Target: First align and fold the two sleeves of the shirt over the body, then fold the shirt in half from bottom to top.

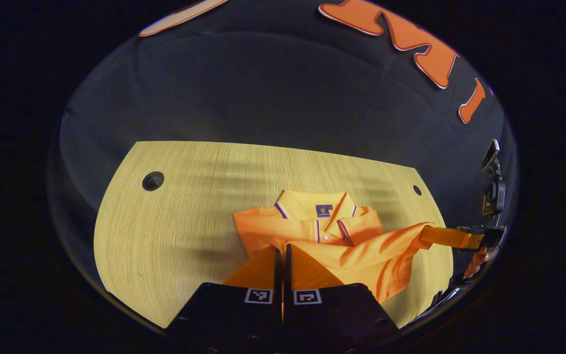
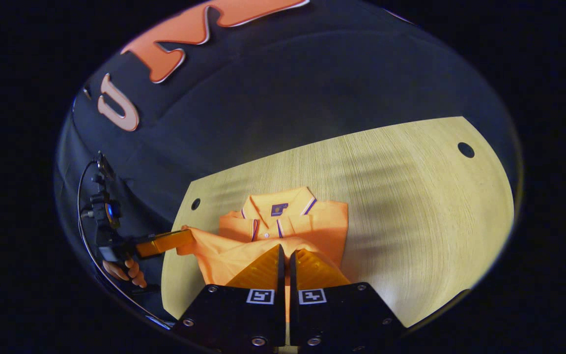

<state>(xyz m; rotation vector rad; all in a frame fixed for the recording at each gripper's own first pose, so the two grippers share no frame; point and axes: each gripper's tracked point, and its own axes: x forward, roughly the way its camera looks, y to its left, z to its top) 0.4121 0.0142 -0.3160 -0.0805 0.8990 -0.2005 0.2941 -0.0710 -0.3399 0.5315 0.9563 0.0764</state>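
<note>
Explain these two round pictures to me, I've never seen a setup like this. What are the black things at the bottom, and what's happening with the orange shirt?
A person holds a two-finger gripper in each hand, and each carries a wide-angle camera looking along its own fingers. The black blocks at the bottom are those grippers.

An orange polo shirt lies on a wooden table in a dark booth, collar away from the cameras.

In the left gripper view, the left gripper is pinched shut on shirt fabric; the right gripper shows at the edge, with a hand. The right gripper is pinched shut on fabric too. The cloth is lifted between them.
</note>
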